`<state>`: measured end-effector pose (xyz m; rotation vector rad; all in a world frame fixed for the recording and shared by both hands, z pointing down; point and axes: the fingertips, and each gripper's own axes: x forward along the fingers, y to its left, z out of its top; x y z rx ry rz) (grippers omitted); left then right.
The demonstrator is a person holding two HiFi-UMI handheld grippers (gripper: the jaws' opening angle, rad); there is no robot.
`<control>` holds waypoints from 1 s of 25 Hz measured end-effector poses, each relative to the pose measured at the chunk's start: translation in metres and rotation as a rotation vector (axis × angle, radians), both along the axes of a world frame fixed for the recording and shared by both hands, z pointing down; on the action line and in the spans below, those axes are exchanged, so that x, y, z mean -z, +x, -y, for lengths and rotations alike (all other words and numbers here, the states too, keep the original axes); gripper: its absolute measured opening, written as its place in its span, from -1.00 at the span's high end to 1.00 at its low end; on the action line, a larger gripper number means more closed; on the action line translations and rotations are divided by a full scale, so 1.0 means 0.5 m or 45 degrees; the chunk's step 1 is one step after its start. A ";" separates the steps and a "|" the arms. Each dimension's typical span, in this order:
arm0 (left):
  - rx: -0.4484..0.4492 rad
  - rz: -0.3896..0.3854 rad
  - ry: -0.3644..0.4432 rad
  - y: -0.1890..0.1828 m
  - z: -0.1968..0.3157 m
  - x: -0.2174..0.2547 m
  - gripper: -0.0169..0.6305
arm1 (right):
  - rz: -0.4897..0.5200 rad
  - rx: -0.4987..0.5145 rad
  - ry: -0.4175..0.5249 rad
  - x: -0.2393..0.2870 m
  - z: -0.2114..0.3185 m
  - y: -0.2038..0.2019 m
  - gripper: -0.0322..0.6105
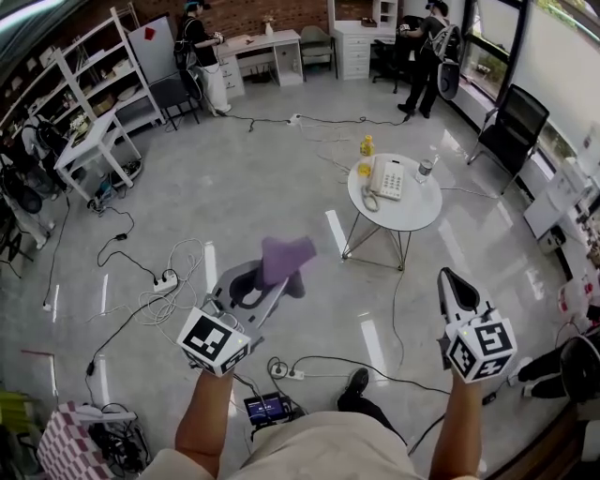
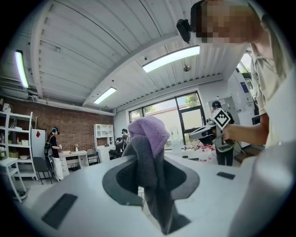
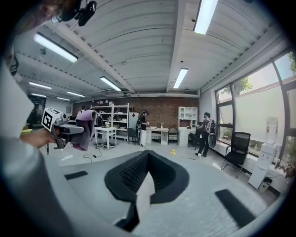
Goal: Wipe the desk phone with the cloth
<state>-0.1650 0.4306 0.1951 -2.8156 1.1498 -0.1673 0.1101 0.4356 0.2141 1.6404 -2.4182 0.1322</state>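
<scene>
Left gripper (image 1: 269, 284) pinches the cloth (image 1: 287, 255) ready for wiping, right gripper (image 1: 453, 279) is closed and empty, and the phone (image 1: 386, 178) sits, seemingly untouched, on the table (image 1: 419, 212) well ahead.

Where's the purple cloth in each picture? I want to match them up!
Head view: the purple cloth is just left of the middle.
Left gripper view: right in the centre, pinched between the fingers.
Right gripper view: small, near the left edge.
Shared landmark: the brick wall at the room's far end.
</scene>
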 end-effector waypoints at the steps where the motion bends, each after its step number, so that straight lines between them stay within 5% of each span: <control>1: 0.009 -0.001 -0.004 0.018 0.016 -0.001 0.67 | 0.000 0.011 -0.004 -0.005 0.020 0.016 0.92; 25: 0.050 0.082 -0.039 0.308 0.253 -0.002 0.67 | 0.087 0.107 -0.028 -0.039 0.280 0.257 0.92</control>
